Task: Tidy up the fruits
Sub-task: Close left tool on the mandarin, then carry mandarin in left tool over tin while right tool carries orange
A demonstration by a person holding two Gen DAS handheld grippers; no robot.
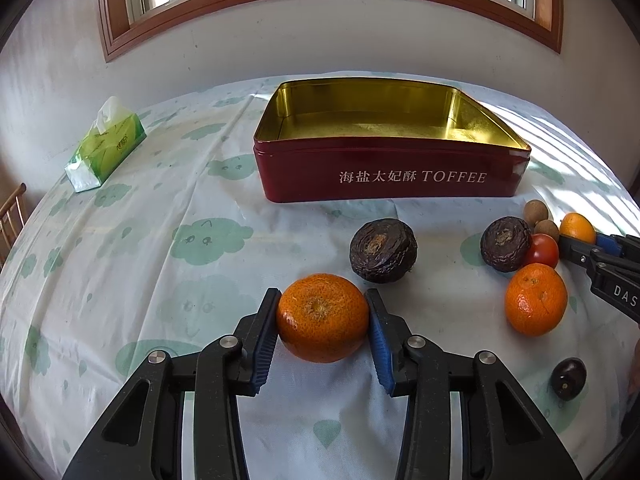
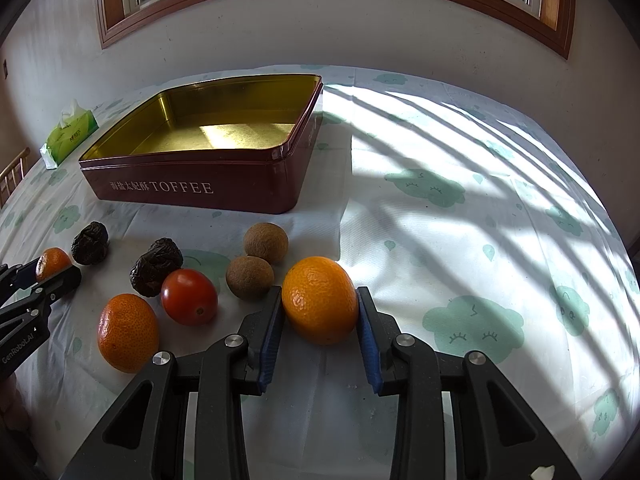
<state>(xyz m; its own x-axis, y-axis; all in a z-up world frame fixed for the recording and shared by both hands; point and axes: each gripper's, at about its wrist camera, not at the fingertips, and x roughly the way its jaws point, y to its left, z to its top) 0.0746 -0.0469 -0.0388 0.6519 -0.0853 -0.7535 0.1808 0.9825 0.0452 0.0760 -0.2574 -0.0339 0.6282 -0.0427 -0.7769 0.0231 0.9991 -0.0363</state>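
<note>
In the left wrist view, a mandarin [image 1: 322, 317] is being gripped at lower centre by the left gripper [image 1: 322, 320], its blue pads [image 1: 266, 340] being pressed against both sides of the fruit, which is resting on the tablecloth [image 1: 140, 260]. A red toffee tin [image 1: 384, 174] with a gold interior is being shown open in the upper centre, with no fruit seen inside. A green tissue pack [image 1: 105, 146] is lying at the upper left. 2 dark wrinkled fruits [image 1: 383, 250] are sitting at centre right, and a 2nd mandarin [image 1: 536, 299], a red tomato [image 1: 542, 250] and a small dark fruit [image 1: 568, 373] are being seen toward the right edge.

In the right wrist view, an orange [image 2: 321, 300] is being clamped at centre by the right gripper [image 2: 320, 316], both pads being held against its sides on the cloth. 2 brown round fruits [image 2: 266, 242] are lying just above and left of it, the nearer one just beside the left finger. The tomato, a mandarin and 2 wrinkled fruits are being seen at lower left, well apart from the tin at upper left.
</note>
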